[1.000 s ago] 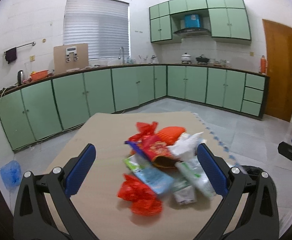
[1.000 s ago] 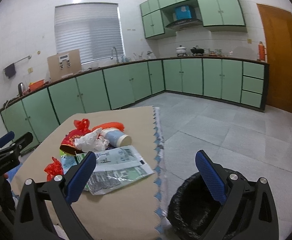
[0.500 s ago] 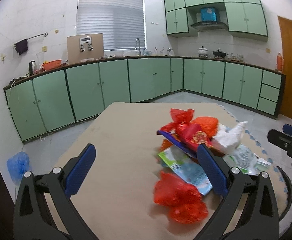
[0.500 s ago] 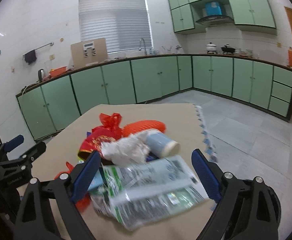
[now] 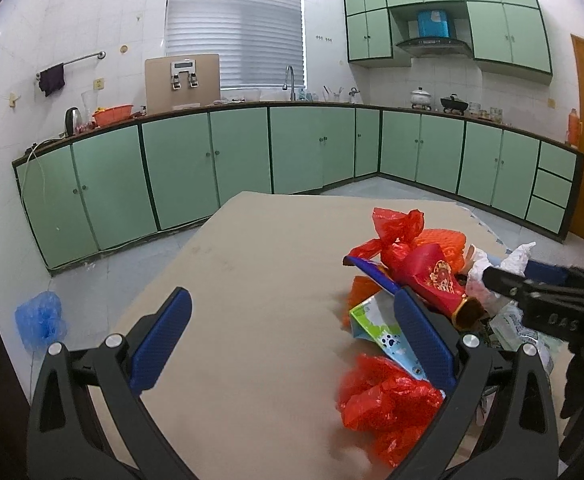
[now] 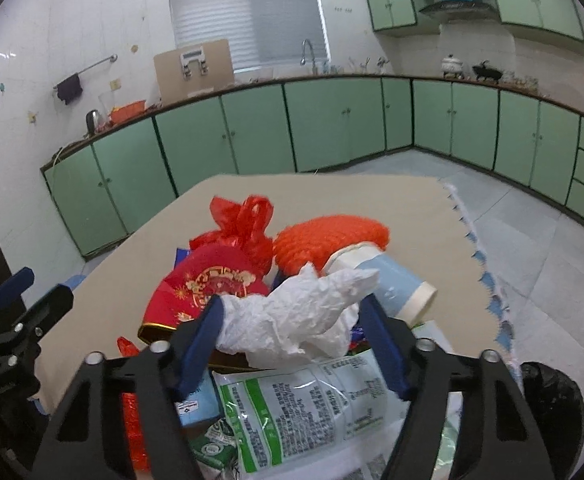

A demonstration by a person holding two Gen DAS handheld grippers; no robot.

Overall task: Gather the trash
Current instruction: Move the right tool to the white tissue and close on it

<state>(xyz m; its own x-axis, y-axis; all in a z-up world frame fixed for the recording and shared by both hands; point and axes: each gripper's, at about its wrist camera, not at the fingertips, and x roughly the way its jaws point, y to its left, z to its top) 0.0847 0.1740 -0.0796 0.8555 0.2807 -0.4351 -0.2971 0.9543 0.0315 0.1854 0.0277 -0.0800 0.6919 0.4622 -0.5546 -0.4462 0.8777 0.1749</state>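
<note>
Looking along my left gripper (image 5: 292, 344), I saw the trash pile (image 5: 412, 300) heaped on the right side of the beige table (image 5: 251, 280): red plastic bags, a red-and-gold packet, an orange net, printed wrappers. My left jaws stood wide apart over bare tabletop, holding nothing, the right finger (image 5: 422, 338) overlapping the pile's edge. Through the right wrist camera, my right gripper (image 6: 292, 332) had just been closing, partly open, around a crumpled white tissue (image 6: 292, 316) atop the pile; whether its pads pressed it I could not tell. A paper cup (image 6: 388, 284) lay just behind.
</note>
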